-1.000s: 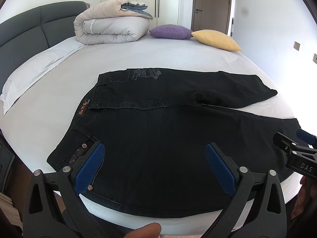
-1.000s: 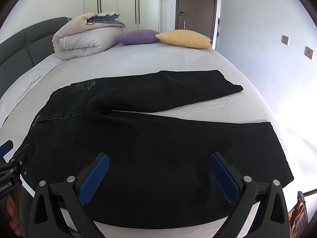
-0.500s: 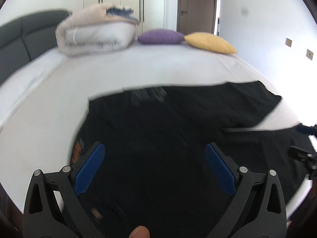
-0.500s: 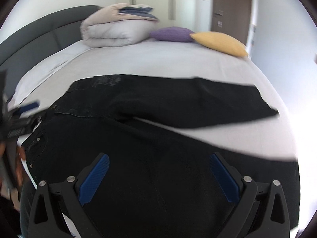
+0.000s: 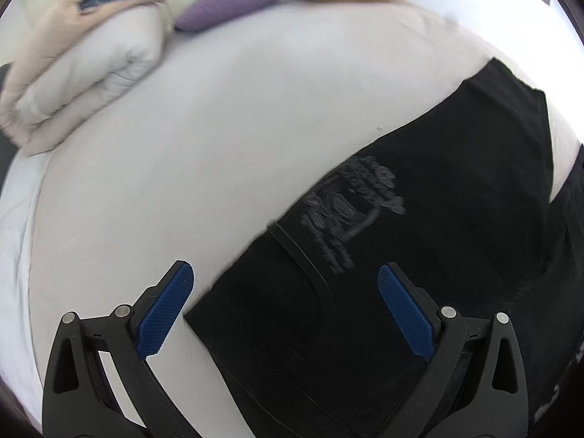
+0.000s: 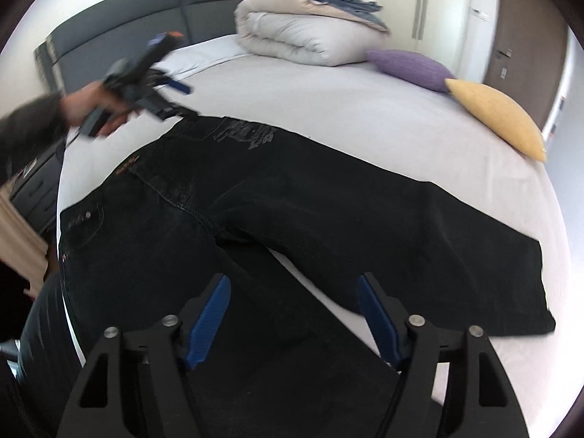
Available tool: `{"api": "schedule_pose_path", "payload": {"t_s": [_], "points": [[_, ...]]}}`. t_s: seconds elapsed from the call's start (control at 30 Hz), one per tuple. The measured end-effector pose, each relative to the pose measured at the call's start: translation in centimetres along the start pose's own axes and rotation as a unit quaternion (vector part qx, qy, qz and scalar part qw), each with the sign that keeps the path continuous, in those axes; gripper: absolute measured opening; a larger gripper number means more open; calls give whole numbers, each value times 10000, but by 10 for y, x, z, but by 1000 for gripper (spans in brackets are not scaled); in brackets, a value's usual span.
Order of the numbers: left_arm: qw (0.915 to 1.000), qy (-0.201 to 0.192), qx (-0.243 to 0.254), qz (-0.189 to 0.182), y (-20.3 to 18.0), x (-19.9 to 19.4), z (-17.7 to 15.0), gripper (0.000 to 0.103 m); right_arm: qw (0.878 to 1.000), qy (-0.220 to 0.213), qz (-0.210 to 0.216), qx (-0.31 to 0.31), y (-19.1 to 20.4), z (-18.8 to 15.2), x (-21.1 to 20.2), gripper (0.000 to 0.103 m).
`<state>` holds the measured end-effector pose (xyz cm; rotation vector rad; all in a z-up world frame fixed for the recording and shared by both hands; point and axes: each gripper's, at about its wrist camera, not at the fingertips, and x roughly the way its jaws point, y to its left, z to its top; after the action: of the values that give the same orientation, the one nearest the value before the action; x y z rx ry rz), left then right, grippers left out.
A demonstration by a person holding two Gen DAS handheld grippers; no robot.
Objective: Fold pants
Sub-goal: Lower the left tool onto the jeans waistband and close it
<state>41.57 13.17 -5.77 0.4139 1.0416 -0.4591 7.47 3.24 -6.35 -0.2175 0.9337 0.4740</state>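
Black jeans point(image 6: 292, 211) lie spread flat on the white bed point(image 6: 365, 109), waist to the left, legs spread apart to the right. My left gripper point(image 5: 284, 277) is open and hovers over the far waist corner of the jeans point(image 5: 365, 255), near a grey embroidered pocket design point(image 5: 350, 204). It also shows in the right wrist view point(image 6: 171, 95), held in a hand at the far waist corner. My right gripper point(image 6: 294, 288) is open and empty, above the crotch where the two legs part.
A rolled beige duvet point(image 6: 310, 29) with blue cloth on top lies at the bed's head. A purple pillow point(image 6: 412, 67) and a yellow pillow point(image 6: 500, 120) lie beside it. A dark grey headboard point(image 6: 146, 11) stands at the left, a dark nightstand point(image 6: 33, 189) below it.
My left gripper has swung from the near waist edge across to the far waist corner. My right gripper has moved left and forward over the crotch. Both stay open.
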Motion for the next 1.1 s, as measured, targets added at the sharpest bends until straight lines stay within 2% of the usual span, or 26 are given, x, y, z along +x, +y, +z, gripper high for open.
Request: {"api": "schedule_pose_path", "payload": {"t_s": [0.07,0.13,0.2,0.3,0.37,0.43,0.47,0.5,0.53,0.6,0.67,0.8,1.0,1.1], "points": [[9992,91,-19,-385,11,17,7,103,9999,53,95,-22,-5,1,8,72],[9984,164,26,-538,13,29,11,103,9997,120,203,-80,-6,1,14,70],[9957,418,-52,-822,21,49,15,103,9993,163,309,-110,-6,1,19,70],[9920,876,69,-901,30,79,13,103,9988,250,405,-111,-8,3,29,70],[9902,964,-9,-1011,37,92,11,99,9983,292,480,-130,-7,4,34,67],[9905,882,-62,-1055,42,96,10,93,9981,318,495,-152,-7,5,38,67],[9909,829,-121,-1052,46,97,10,82,9980,328,516,-163,-7,6,41,67],[9911,791,-189,-1050,49,97,11,67,9979,327,523,-181,-6,6,42,67],[9911,750,-269,-1070,52,95,11,57,9979,329,524,-197,-6,8,43,67],[9897,749,-411,-1147,58,93,12,27,9979,333,521,-203,-5,10,44,67],[9901,788,-356,-1110,55,91,11,17,9980,301,518,-216,-3,16,46,66],[9948,604,-141,-809,37,79,2,8,9982,169,476,-310,-1,31,47,64],[9979,-165,-128,-615,23,22,-35,6,9968,-19,354,-711,10,69,55,64],[9970,-513,-109,-575,13,-6,-37,6,9940,-151,246,-1057,20,93,63,64]]}}
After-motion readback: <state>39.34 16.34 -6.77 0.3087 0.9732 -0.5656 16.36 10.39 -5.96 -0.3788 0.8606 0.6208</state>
